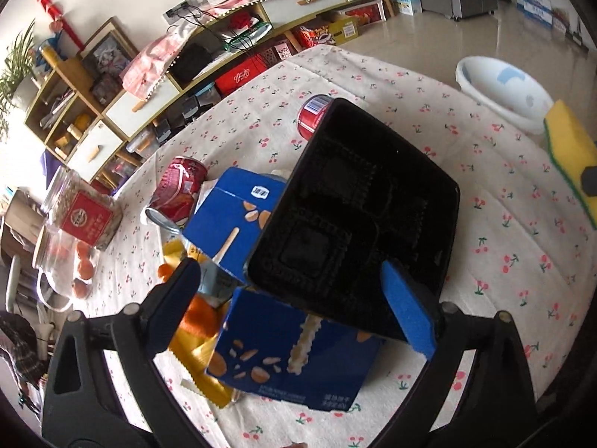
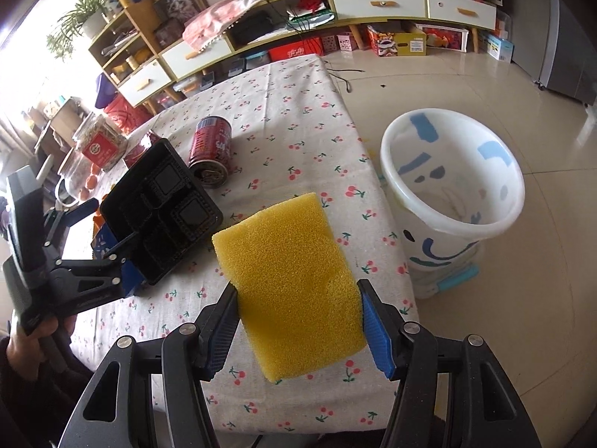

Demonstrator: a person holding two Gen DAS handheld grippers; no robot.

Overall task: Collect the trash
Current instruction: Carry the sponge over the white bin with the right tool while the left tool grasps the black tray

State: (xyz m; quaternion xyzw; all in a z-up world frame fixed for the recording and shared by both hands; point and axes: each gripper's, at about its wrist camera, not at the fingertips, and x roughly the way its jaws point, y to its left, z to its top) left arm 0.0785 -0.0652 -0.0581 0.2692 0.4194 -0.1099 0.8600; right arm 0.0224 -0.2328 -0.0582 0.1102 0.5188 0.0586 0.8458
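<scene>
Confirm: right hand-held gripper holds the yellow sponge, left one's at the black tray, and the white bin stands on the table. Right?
Not quite. The white bin stands on the floor beside the table, not on it, as the right wrist view shows. The rest holds: the right hand-held gripper holds the yellow sponge, and the left hand-held gripper is at the black tray.

You see little legible print. Blue carton [image 1: 298, 366] carries white Chinese lines along bottom edge, too small and inverted to read. Red box [image 1: 238, 76] on low shelf shows white Chinese characters, blurred. Upright red can [image 1: 312, 114] shows barcode, digits unreadable. Jar's red label [image 1: 87, 221] has round emblem and characters, illegible. No numbers or brand names readable elsewhere.
</scene>
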